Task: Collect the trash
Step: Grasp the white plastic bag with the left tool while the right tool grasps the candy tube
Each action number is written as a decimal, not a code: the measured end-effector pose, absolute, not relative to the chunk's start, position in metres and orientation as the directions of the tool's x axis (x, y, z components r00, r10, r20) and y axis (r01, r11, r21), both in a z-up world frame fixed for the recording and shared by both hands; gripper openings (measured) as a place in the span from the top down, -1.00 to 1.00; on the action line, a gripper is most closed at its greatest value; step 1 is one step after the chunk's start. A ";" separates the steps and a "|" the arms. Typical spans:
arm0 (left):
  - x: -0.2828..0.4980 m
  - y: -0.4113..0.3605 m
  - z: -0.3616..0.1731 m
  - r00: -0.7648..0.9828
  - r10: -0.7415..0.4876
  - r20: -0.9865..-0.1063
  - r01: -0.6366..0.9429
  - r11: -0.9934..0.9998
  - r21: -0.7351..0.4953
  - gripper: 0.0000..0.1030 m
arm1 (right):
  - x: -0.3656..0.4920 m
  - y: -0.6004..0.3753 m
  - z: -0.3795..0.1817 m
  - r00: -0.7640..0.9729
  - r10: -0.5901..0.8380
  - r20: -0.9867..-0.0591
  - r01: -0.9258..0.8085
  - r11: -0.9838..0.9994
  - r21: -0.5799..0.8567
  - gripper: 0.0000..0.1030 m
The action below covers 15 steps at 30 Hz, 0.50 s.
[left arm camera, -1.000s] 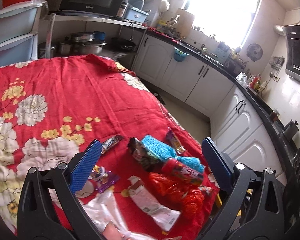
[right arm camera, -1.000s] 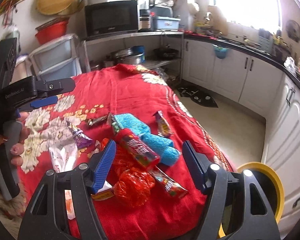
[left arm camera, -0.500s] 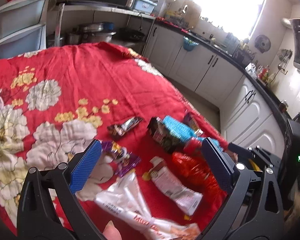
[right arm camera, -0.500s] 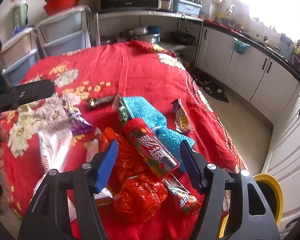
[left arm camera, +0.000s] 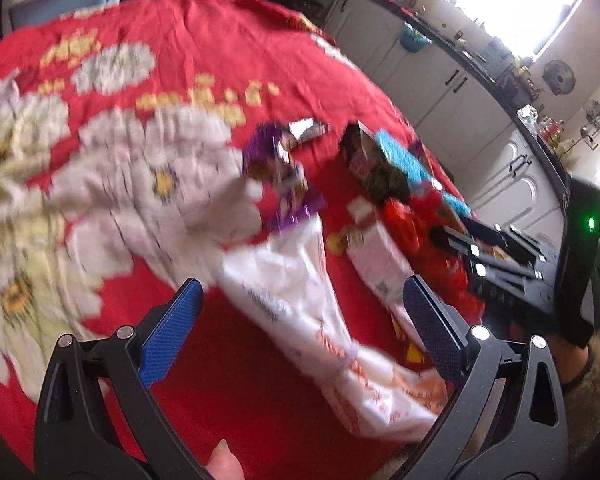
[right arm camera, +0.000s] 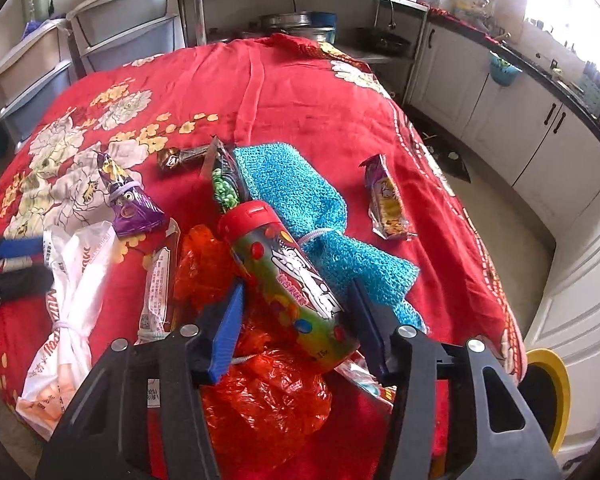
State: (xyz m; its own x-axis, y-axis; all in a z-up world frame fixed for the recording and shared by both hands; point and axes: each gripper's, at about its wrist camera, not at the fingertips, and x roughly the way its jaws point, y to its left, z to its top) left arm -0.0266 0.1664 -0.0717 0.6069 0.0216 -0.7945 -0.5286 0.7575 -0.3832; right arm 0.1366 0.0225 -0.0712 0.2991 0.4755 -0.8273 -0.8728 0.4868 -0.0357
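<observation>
Trash lies on a red flowered cloth. A candy tube with a red cap lies between the open fingers of my right gripper, on a red plastic bag; contact is not visible. Around it are a blue knitted cloth, a white plastic bag, a purple wrapper, a white wrapper, a green-pea packet, a brown bar and a snack packet. My left gripper is open, low over the white bag. The left view is blurred.
A yellow-rimmed bin stands on the floor right of the table edge. White kitchen cabinets run along the right. Plastic drawers and a shelf with pots stand behind the table.
My right gripper moved forward and down so the candy tube sits between its fingers. My left gripper dropped and swung left toward the white bag.
</observation>
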 end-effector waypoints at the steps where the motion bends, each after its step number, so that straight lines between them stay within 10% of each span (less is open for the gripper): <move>1: -0.027 0.164 -0.075 0.602 0.007 -0.798 -0.526 0.755 -0.390 -0.63 | 0.138 0.022 -0.072 0.290 0.482 -0.827 -0.872 0.488 -0.021 0.09; 15: -0.026 0.164 -0.099 0.591 -0.069 -0.804 -0.499 0.752 -0.431 0.21 | 0.133 0.020 -0.071 0.232 0.542 -0.808 -0.869 0.489 0.078 0.35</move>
State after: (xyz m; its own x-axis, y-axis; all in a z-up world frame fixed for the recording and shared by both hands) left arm -0.0258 0.1637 -0.0991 0.5907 -0.0685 -0.8040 -0.4989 0.7520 -0.4307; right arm 0.1329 0.0201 -0.0708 0.2324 0.5416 -0.8079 -0.8687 0.4891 0.0780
